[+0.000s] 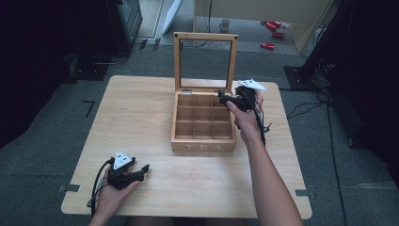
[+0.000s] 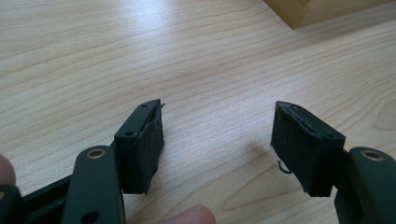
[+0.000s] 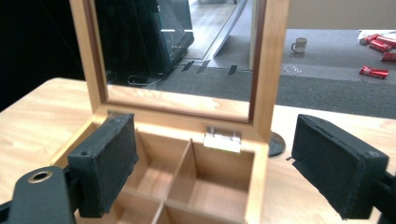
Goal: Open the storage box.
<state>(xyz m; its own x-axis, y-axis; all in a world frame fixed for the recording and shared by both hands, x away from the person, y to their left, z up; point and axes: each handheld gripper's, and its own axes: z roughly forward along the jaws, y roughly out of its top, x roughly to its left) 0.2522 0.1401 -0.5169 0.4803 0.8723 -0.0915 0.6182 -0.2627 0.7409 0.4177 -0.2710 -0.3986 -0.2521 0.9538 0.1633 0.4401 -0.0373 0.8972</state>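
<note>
A wooden tea box (image 1: 203, 143) marked TEA stands in the middle of the table, its glass-paned lid (image 1: 205, 61) raised upright. Its compartments (image 3: 205, 184) look empty. My right gripper (image 1: 227, 98) hovers open at the box's far right corner, beside the lid; in the right gripper view its two padded jaws stand wide apart on either side of that corner and the lid frame (image 3: 268, 70), holding nothing. My left gripper (image 1: 141, 170) rests low at the table's near left, open, with only bare wood between its jaws (image 2: 217, 140). A corner of the box (image 2: 308, 11) shows far ahead of it.
The wooden table (image 1: 136, 113) has free surface left of and in front of the box. On the floor beyond lie red cans (image 1: 273, 28) and a mug (image 1: 224, 23). Dark equipment and cables stand at both sides.
</note>
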